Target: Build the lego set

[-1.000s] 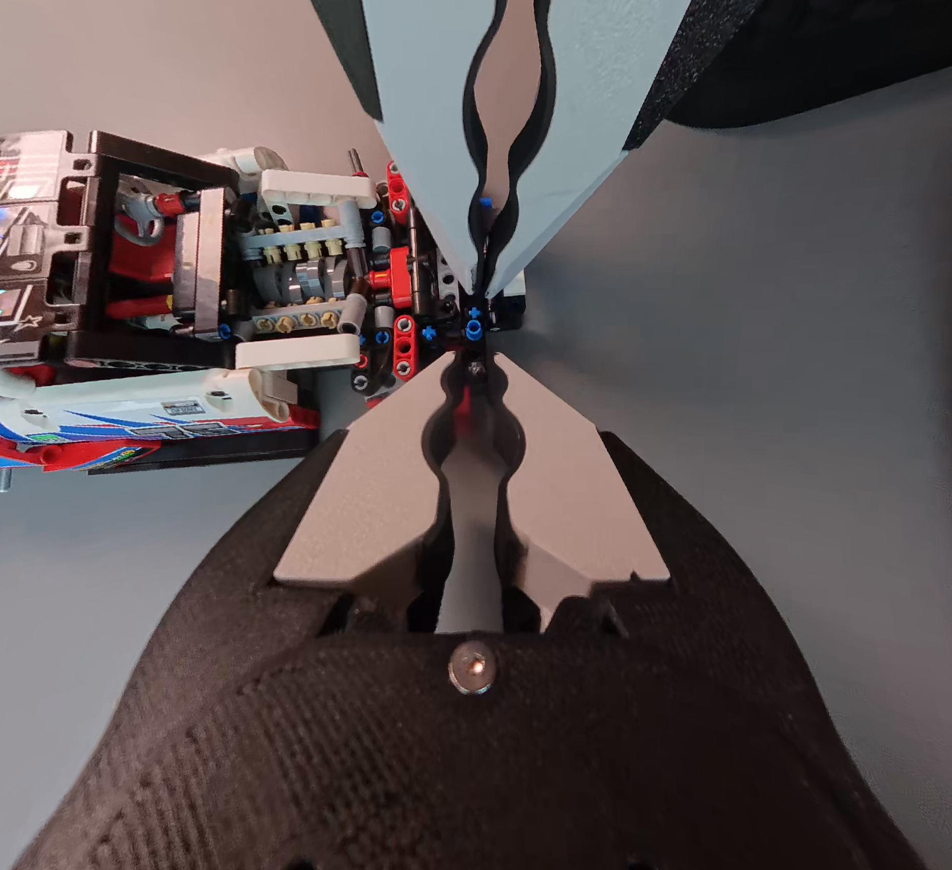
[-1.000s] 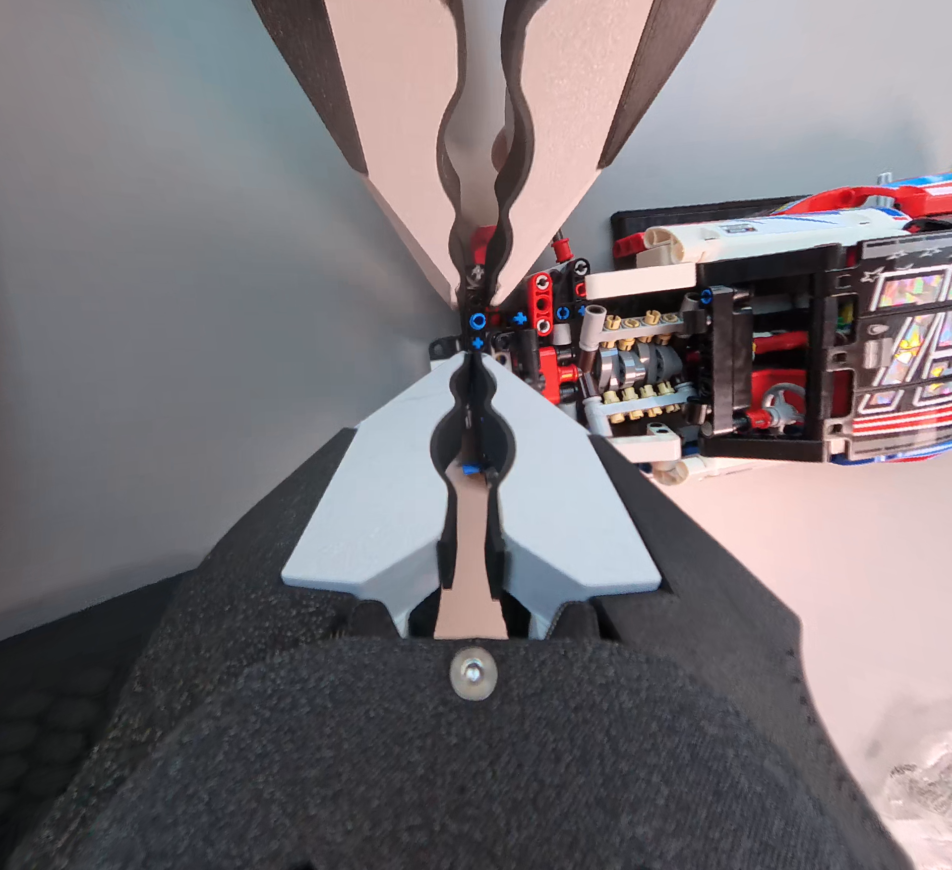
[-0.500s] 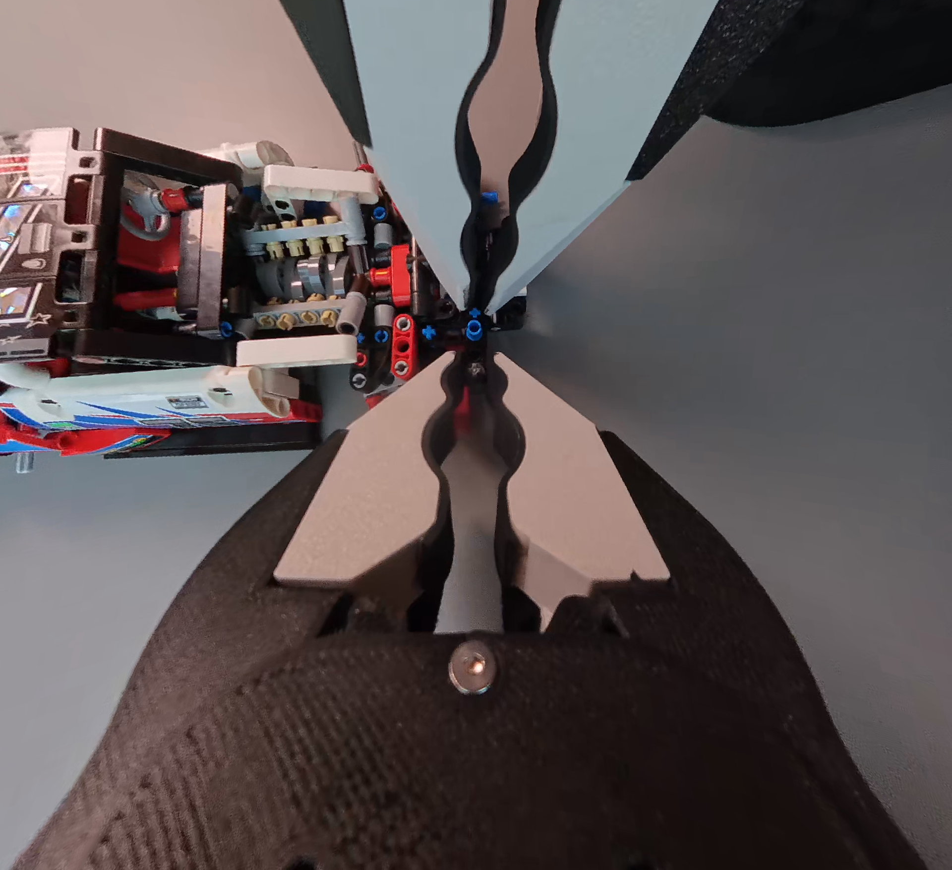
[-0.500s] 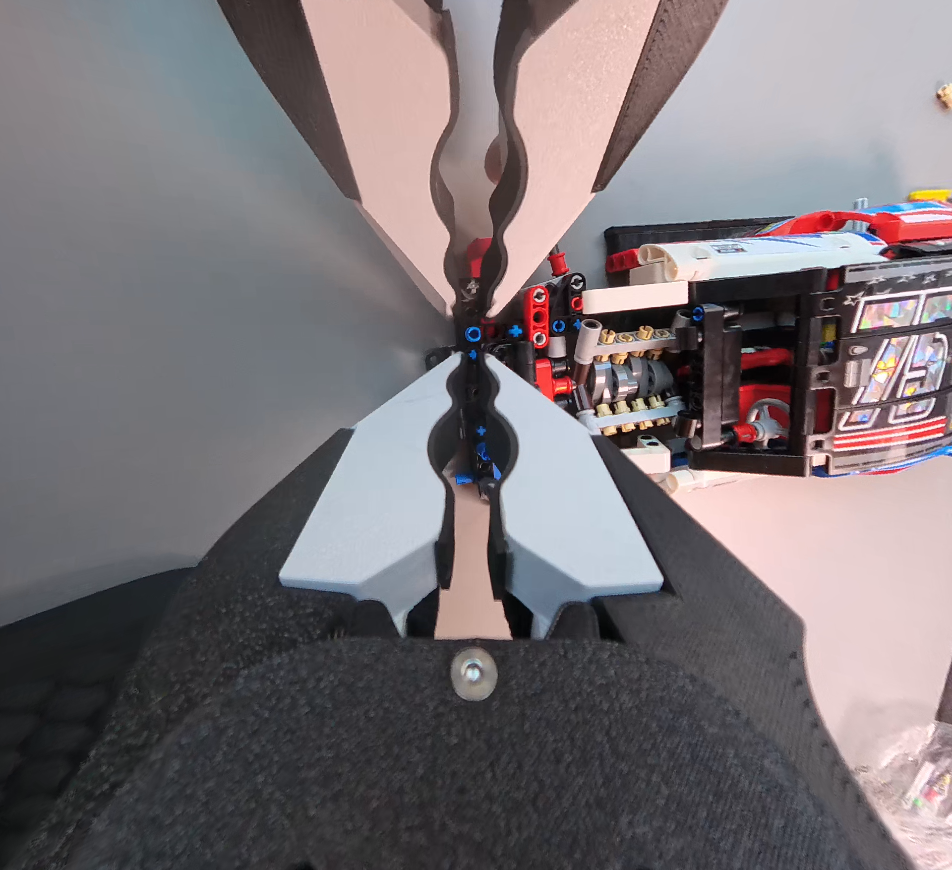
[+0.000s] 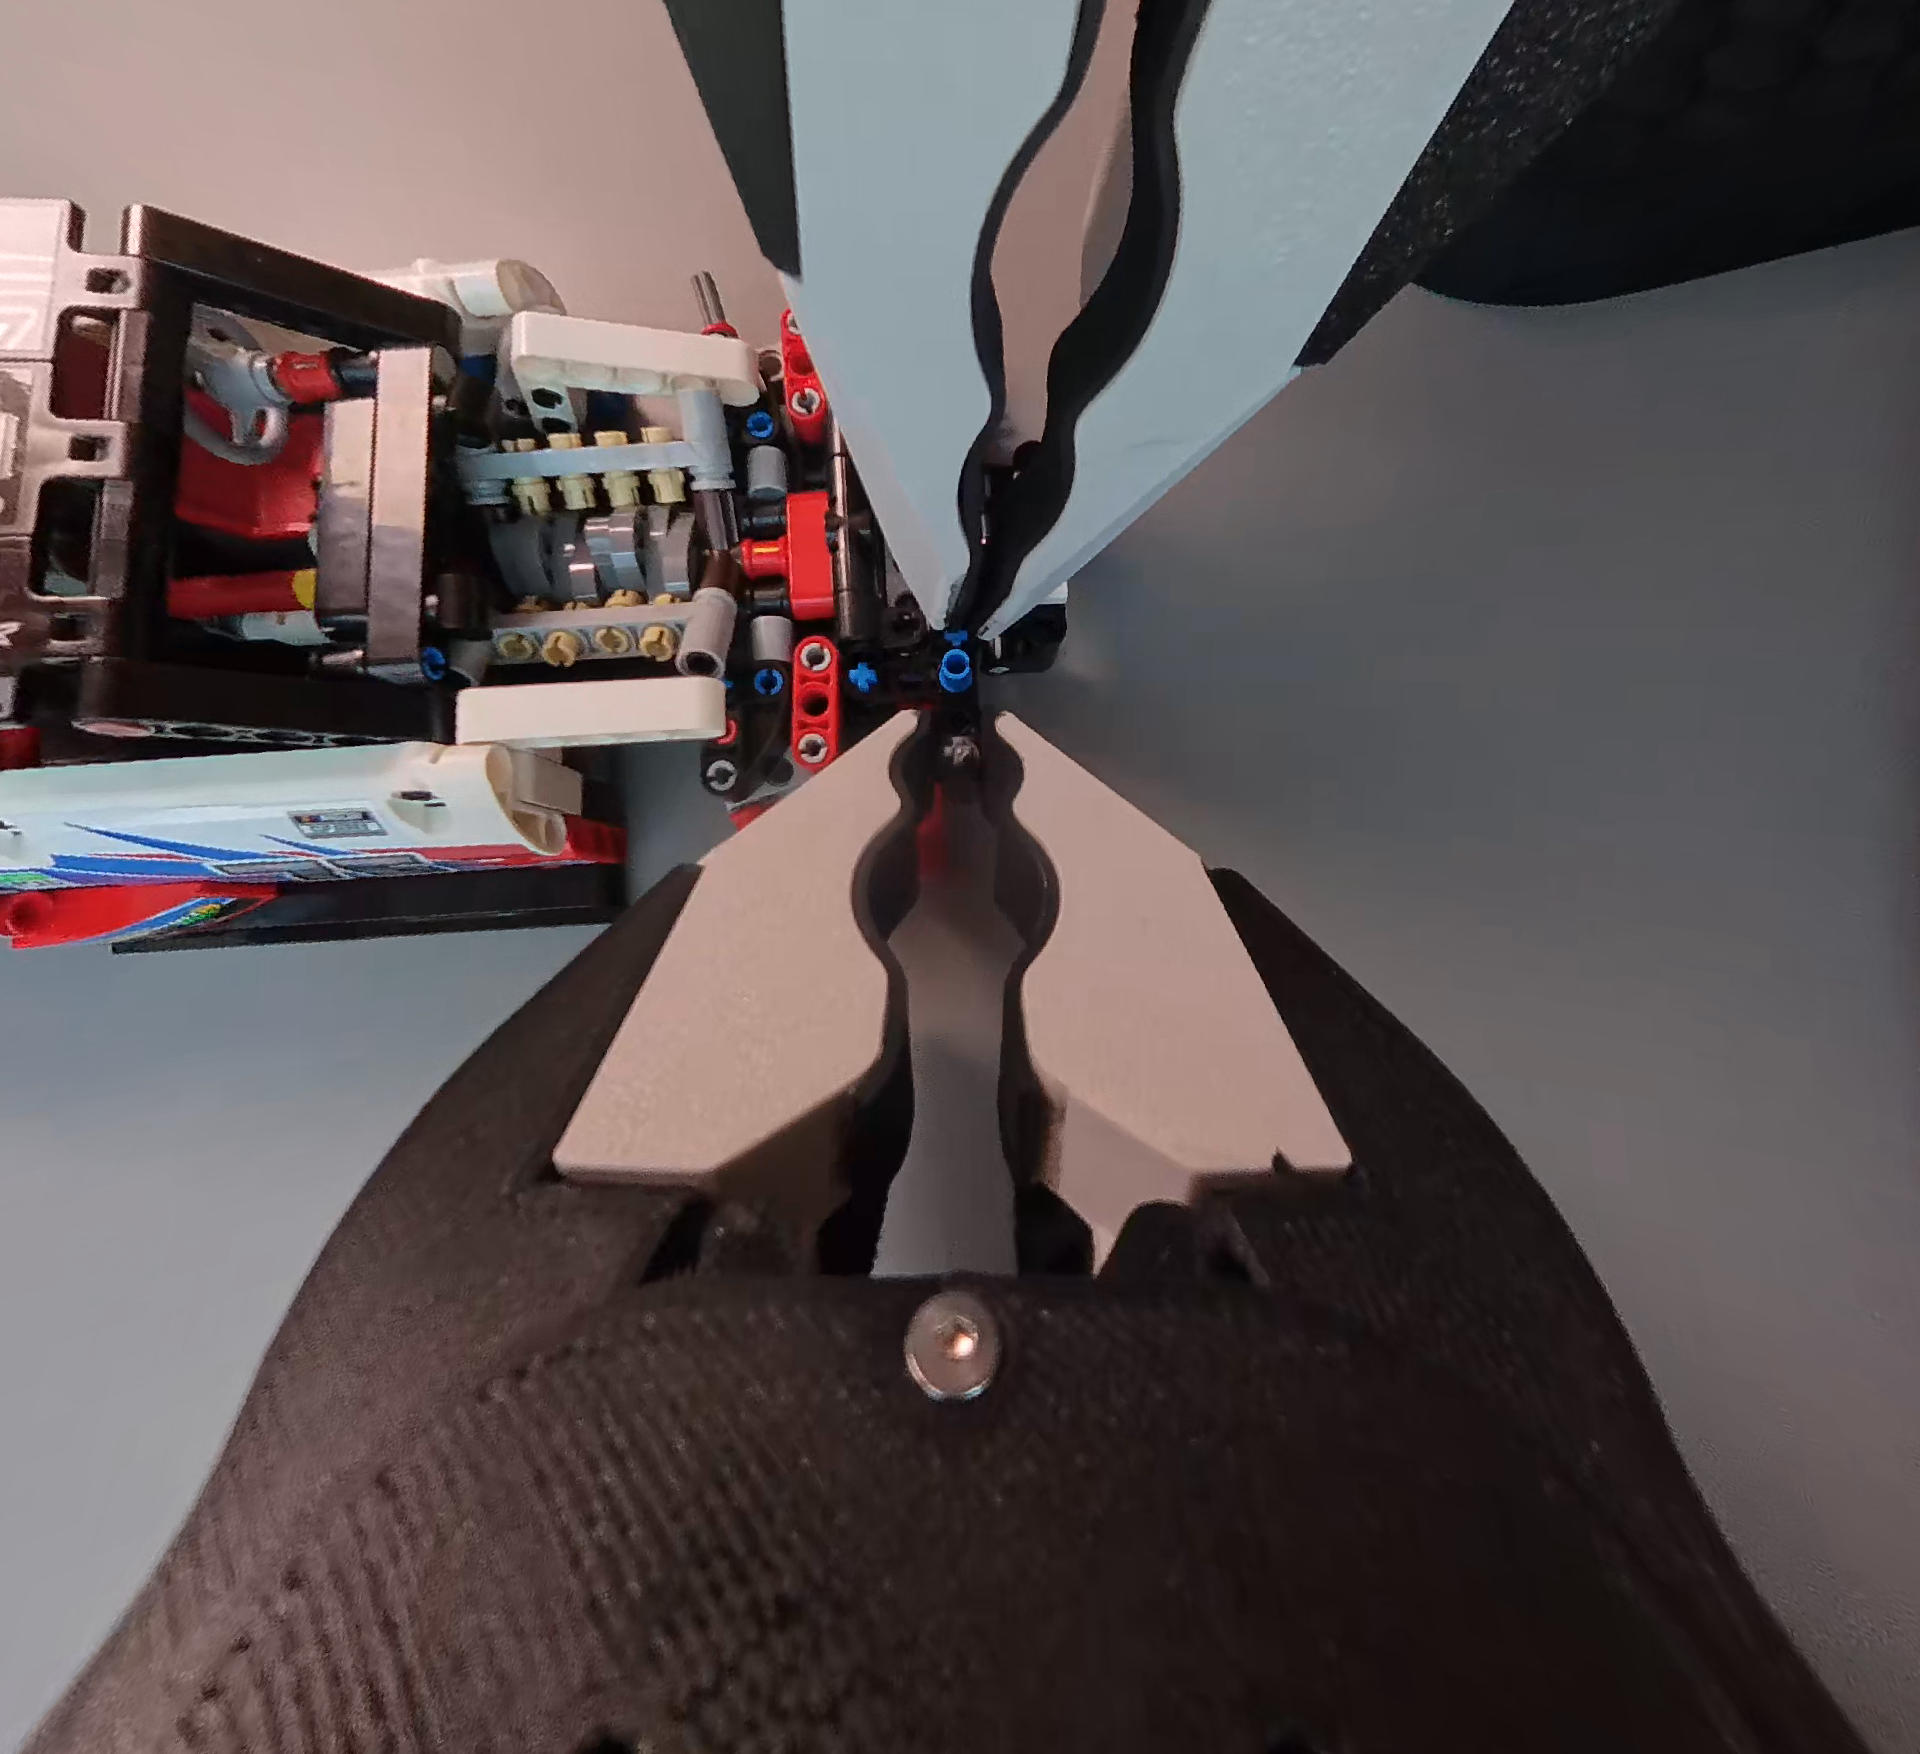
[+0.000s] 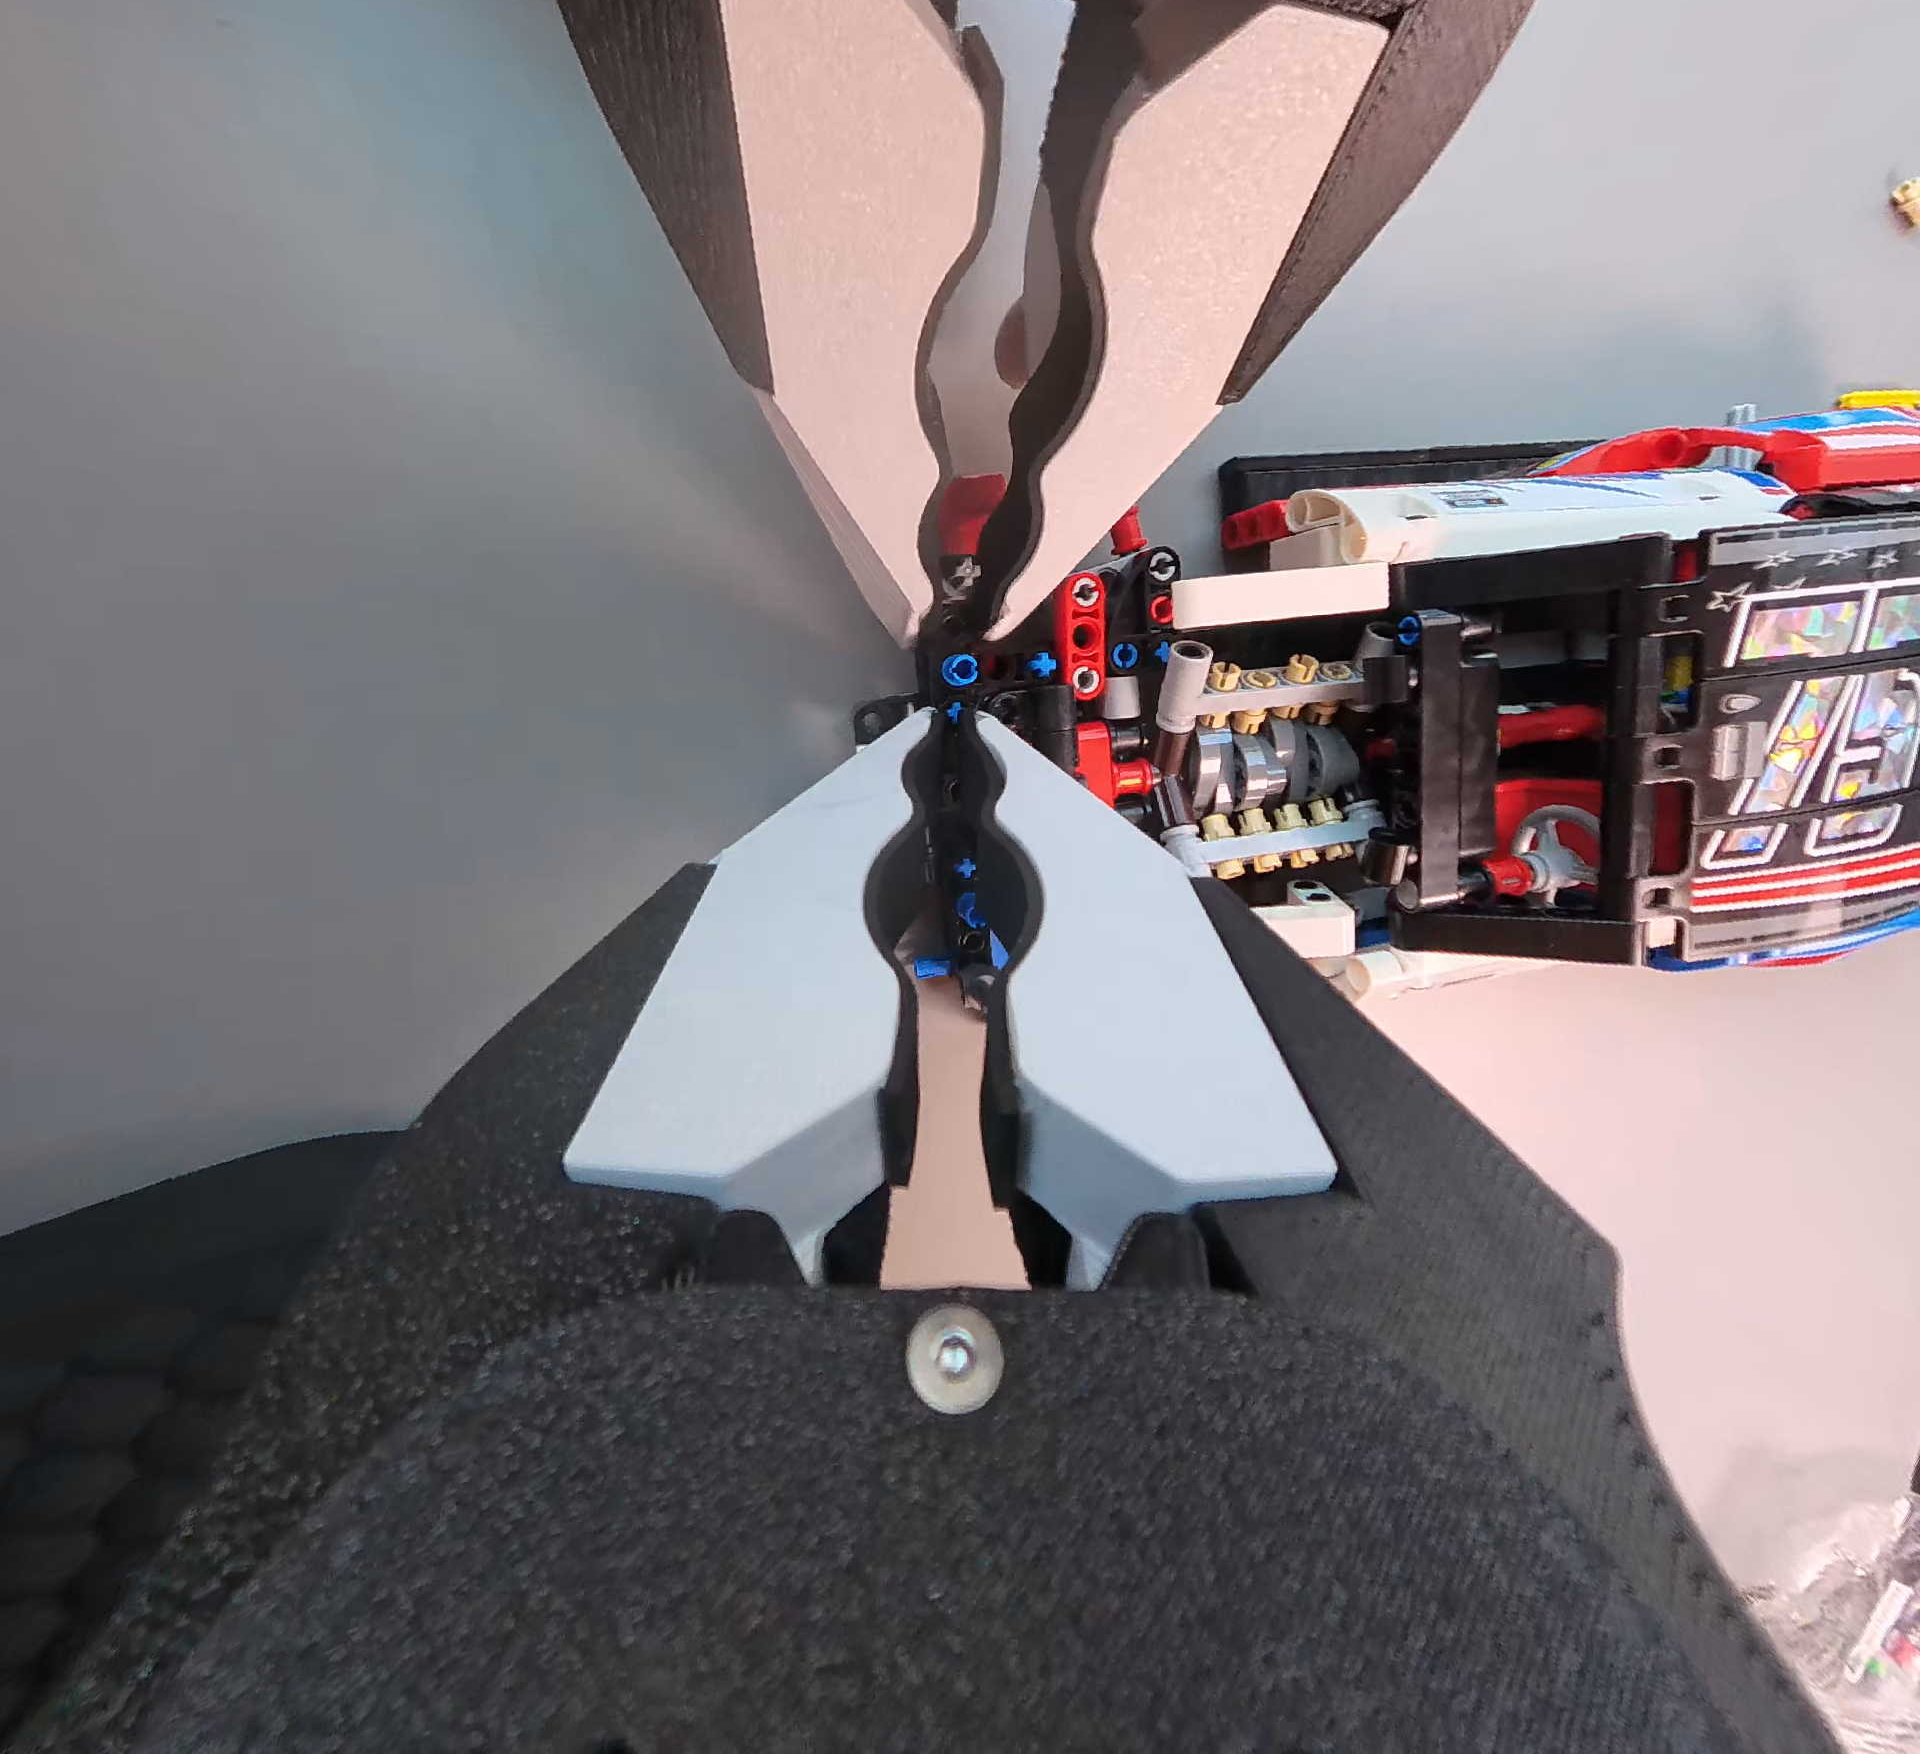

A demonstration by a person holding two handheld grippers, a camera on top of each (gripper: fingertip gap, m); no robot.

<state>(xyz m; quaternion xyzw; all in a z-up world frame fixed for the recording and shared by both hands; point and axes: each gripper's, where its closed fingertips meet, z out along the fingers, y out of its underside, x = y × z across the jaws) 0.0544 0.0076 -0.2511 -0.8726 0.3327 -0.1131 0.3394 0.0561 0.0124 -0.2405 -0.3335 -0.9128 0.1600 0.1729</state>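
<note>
Both wrist views, same moment. L gripper [image 5: 951,748] (tan/grey fingers) and R gripper [image 6: 951,717] (pale blue fingers) meet tip to tip at one end of the lego car [image 5: 436,561].

- L gripper: fingers pressed nearly together, pinching a black beam end w/ a red piece behind it, at the car's end frame. In R view it comes in from the far side [image 6: 961,603], tips on the same spot.
- R gripper: fingers nearly closed on a thin black beam [image 6: 961,873] w/ blue pins, running back btwn the pads. Beam's far end reaches the car's end frame. In L view it comes in from the top [image 5: 971,603].
- Blue pin [image 5: 954,665] sits right btwn the two tip pairs; blue cross-axle end just beside it.
- Car: partly built, on a grey table [image 5: 1507,769]. Extends to the left in L view, to the right in R view. Open engine bay w/ grey crank parts and tan pins, white beams either side, red connectors near the grippers. Black cabin frame w/ red seat and grey steering wheel [image 6: 1553,857] beyond it. White side panel w/ blue/red stickers.
- Loose bits: small tan part [image 6: 1907,203] far right on the table; clear bag [image 6: 1870,1600] near right corner.
- Whether the beam is fully seated in the frame: cannot tell.
</note>
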